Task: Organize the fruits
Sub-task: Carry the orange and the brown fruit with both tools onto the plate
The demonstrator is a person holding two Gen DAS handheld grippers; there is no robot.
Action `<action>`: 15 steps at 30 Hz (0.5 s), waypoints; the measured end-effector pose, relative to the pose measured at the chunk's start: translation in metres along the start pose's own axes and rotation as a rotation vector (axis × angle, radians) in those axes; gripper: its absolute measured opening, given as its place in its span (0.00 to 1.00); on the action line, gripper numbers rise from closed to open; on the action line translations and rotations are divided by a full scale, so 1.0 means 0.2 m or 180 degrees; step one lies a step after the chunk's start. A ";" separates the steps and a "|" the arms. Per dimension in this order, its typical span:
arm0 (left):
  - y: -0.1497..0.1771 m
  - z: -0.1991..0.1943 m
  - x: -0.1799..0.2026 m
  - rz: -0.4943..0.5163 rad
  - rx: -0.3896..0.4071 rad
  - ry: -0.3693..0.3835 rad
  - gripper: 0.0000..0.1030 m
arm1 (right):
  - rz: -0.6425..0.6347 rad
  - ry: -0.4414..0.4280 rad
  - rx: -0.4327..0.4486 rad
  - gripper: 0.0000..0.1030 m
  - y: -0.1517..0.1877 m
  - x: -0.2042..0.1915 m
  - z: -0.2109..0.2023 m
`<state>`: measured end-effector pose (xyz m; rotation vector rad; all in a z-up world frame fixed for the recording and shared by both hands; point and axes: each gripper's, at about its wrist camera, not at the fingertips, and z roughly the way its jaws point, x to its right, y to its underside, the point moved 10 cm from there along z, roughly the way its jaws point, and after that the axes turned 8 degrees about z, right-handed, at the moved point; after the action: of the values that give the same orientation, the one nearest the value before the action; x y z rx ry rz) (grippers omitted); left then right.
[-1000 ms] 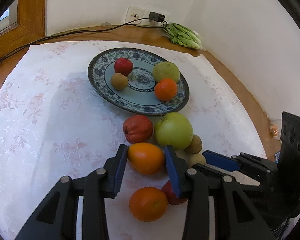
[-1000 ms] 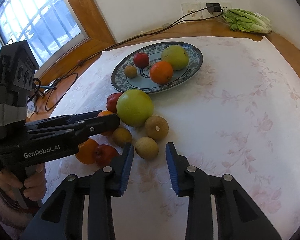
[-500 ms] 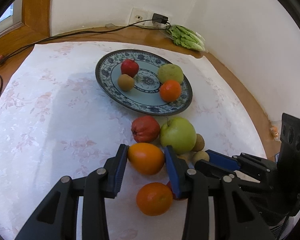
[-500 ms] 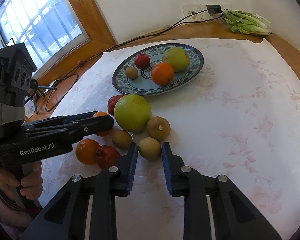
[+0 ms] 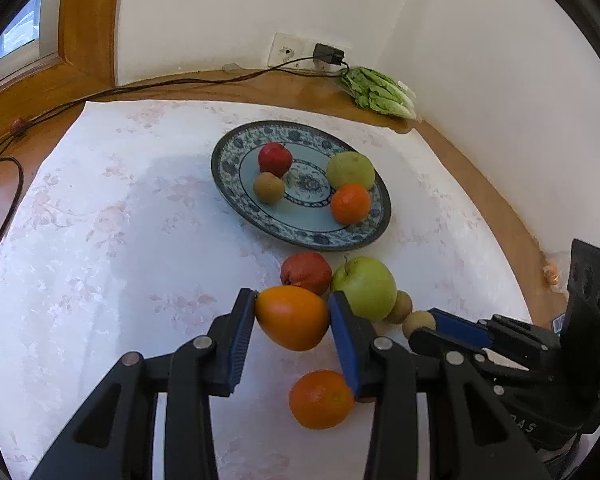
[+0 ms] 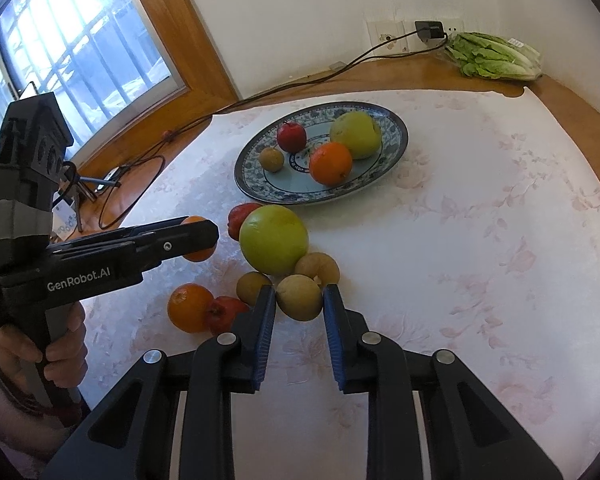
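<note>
Fruit lies in two groups on a white flowered cloth (image 6: 480, 240): four pieces on a blue-patterned plate (image 5: 364, 236) toward the far wall, the rest bunched on the cloth just in front of the plate.

The left gripper (image 5: 292, 320) is closed on an orange fruit (image 5: 292, 317), both blue pads pressed to its sides, and the fruit looks clear of the cloth. Just beyond it sit a red fruit (image 5: 306, 273) and a big green apple (image 5: 365, 288), touching each other and close to the plate's near rim. A round orange (image 5: 320, 398) lies below the held fruit, beside the right finger.

The right gripper (image 6: 299, 304) has just closed on a small brown fruit (image 6: 299, 297), pads against both sides; it stays at the near edge of the bunch, with two more brown fruits (image 6: 317, 267) touching or just beside it and a small red fruit (image 6: 224, 312) to its left.

On the plate, a red fruit (image 6: 291, 136), a small brown one (image 6: 271, 159), an orange (image 6: 330, 163) and a green one (image 6: 355, 134) leave the near part bare. Right of the bunch the cloth is open to its edge; to the left it is also bare. A cable (image 5: 180, 82) and bagged lettuce (image 6: 496, 56) lie on the wooden rim by the wall.
</note>
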<state>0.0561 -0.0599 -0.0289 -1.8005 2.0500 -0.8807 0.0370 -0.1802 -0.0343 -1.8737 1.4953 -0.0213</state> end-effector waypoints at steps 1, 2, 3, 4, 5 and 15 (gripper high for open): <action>-0.01 0.00 0.00 0.0000 0.0006 -0.0004 0.39 | 0.0000 -0.0006 0.0009 0.25 0.00 0.00 -0.01; -0.01 0.00 0.00 0.0003 0.0011 -0.0008 0.39 | 0.0002 -0.0009 0.0015 0.25 -0.01 0.00 -0.01; -0.02 -0.01 0.00 0.0009 0.0022 -0.0017 0.39 | 0.0005 -0.0013 0.0023 0.25 -0.01 0.00 -0.02; -0.03 -0.01 0.00 0.0013 0.0030 -0.0023 0.39 | 0.0007 -0.0014 0.0030 0.25 -0.01 0.00 -0.02; -0.03 -0.01 0.00 0.0016 0.0036 -0.0025 0.39 | 0.0009 -0.0013 0.0038 0.25 -0.02 0.00 -0.02; -0.08 -0.02 -0.01 0.0028 0.0092 -0.0041 0.39 | 0.0032 -0.0006 0.0080 0.25 -0.05 0.01 -0.05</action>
<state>0.0673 -0.0568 -0.0163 -1.7764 2.0254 -0.8892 0.0412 -0.1859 -0.0226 -1.8460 1.4965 -0.0335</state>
